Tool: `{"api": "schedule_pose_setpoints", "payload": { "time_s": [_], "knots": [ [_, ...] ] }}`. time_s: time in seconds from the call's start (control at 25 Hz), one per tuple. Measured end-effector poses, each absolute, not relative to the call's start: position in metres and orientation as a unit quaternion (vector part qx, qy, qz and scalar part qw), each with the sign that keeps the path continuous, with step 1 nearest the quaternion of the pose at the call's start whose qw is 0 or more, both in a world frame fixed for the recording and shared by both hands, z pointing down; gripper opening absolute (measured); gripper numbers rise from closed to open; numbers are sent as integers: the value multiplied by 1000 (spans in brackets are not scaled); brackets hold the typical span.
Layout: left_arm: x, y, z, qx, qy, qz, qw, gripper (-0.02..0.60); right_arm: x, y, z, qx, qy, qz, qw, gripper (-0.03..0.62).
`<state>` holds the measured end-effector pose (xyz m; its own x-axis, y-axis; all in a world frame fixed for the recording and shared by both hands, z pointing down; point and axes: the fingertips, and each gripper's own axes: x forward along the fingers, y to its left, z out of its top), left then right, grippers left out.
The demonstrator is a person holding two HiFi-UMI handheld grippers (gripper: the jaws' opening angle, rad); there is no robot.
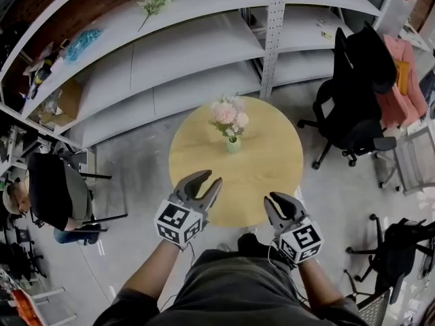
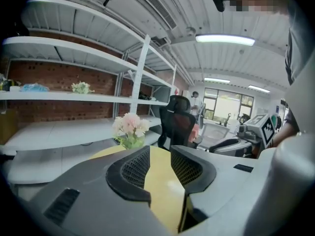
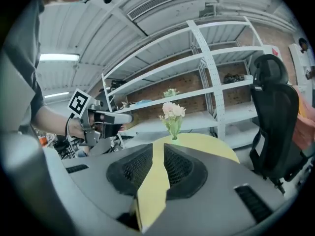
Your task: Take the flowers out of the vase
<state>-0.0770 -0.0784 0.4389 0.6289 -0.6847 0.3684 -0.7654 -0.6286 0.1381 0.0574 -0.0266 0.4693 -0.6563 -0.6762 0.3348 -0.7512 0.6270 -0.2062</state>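
Note:
A bunch of pink and white flowers (image 1: 230, 116) stands upright in a small green vase (image 1: 233, 145) on the far half of a round yellow table (image 1: 265, 175). Both grippers hover over the table's near edge, well short of the vase. My left gripper (image 1: 212, 177) is open with nothing between its jaws; along them I see the flowers (image 2: 129, 126) ahead and slightly left. My right gripper (image 1: 277, 199) is shut and empty. In the right gripper view the flowers (image 3: 173, 110) and vase (image 3: 174, 129) sit straight ahead, with the left gripper (image 3: 125, 118) off to the left.
White metal shelving (image 1: 204, 53) runs behind the table, with a loose flower sprig (image 1: 155, 2) on its top shelf. A black office chair (image 1: 357, 94) stands right of the table. A person sits in a chair (image 1: 51, 192) at the left. Grey floor surrounds the table.

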Motion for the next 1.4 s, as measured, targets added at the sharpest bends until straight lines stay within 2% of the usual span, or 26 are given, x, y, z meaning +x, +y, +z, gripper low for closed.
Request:
{"api": "schedule_pose_setpoints", "payload": {
  "time_s": [0.12, 0.28, 0.64, 1.0, 1.4],
  "knots": [
    [-64, -114, 460, 882, -416, 162, 149, 169, 62, -57, 471, 381, -904, 152, 120, 83],
    [-57, -153, 492, 871, -423, 183, 168, 223, 62, -91, 471, 363, -912, 148, 122, 134],
    [-54, -220, 573, 855, -423, 228, 192, 328, 34, -139, 478, 330, -927, 126, 124, 178],
    [-31, -253, 591, 884, -369, 233, 167, 320, 16, -161, 476, 329, -930, 106, 122, 178],
    [-28, -257, 603, 888, -363, 228, 168, 199, 17, -167, 497, 343, -917, 156, 135, 178]
  ]
}}
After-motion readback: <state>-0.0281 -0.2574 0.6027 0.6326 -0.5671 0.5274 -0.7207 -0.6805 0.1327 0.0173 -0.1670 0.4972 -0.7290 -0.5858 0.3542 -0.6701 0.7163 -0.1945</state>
